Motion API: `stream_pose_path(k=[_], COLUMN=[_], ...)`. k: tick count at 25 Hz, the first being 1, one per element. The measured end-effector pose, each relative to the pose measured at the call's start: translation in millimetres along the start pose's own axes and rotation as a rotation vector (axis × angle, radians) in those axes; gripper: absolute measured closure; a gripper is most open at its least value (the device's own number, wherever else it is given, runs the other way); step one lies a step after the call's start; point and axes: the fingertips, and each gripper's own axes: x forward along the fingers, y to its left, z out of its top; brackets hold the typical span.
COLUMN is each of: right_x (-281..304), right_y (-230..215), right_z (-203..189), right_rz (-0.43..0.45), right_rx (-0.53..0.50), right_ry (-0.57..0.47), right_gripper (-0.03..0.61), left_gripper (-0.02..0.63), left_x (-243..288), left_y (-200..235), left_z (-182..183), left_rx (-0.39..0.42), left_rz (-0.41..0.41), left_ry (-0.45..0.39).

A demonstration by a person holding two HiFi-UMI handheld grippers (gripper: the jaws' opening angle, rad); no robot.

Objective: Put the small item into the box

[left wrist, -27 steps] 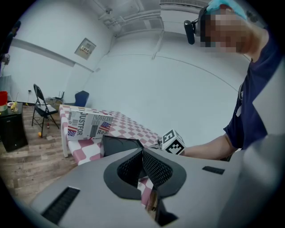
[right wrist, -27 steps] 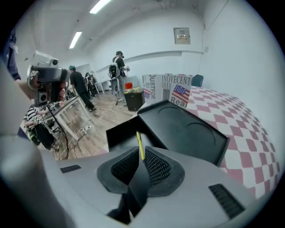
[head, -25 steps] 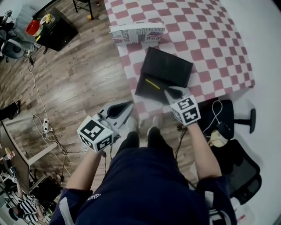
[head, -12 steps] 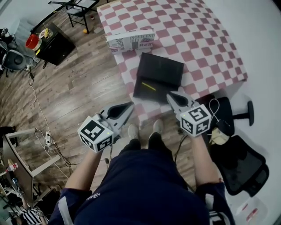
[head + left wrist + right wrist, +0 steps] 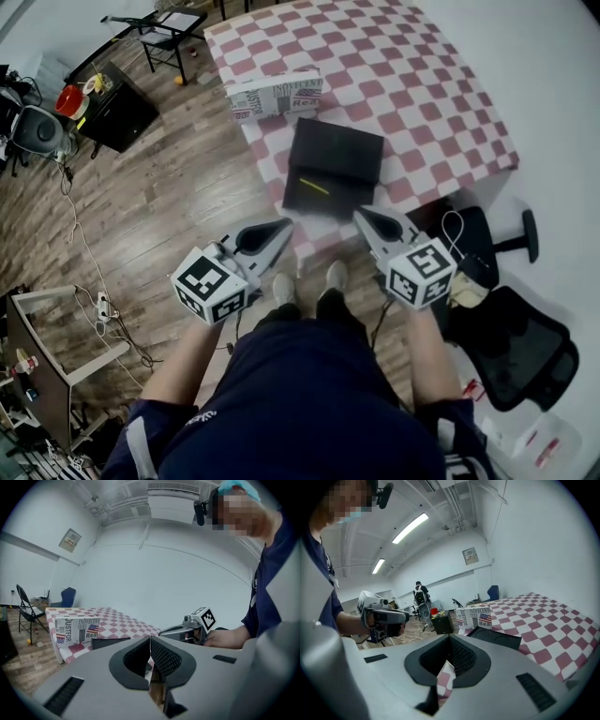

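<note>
Person stands at the near edge of the table, both tools held low in front of the body. Left tool (image 5: 281,227): off the table, over the floor at about 7 o'clock from the box, jaws pressed together with nothing between them. Right tool (image 5: 362,216): tip near the box's near right corner but apart from it, jaws likewise closed and empty; only checked cloth shows through the slot below them in the right gripper view. At 12 o'clock from the tools, the black box (image 5: 342,148) sits on the checked table (image 5: 441,103), close to the near edge. It appears to lie open, lid half farther and tray half nearer. A thin yellow item (image 5: 314,186) lies in the nearer half; what it is I cannot tell. Beyond, at 11 o'clock from the box, a newsprint-patterned carton (image 5: 277,94) stands just apart from it. Judgement: the small item looks already placed, both tools free. Left, if wanted: shutting the lid.
</note>
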Motion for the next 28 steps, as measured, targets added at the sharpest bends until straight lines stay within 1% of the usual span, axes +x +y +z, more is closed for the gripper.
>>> stream_pose_path(k=[9,28], right_x=[-15.2,-14.5], right_y=[12.7,14.4], right_z=[12.4,17.3], right_rz=[0.008,0.035], right_rx=[0.0,-0.001], right_ry=[-0.06,-0.056], right_gripper=[0.563,0.564], left_gripper=[0.58,0.58], left_x=[2.1,13.8], left_y=[-8.4,-9.7], left_z=[7.1,9.7], left_rx=[0.015,0.005], left_rz=[-0.016,-0.025], left_ry=[-0.006,-0.012])
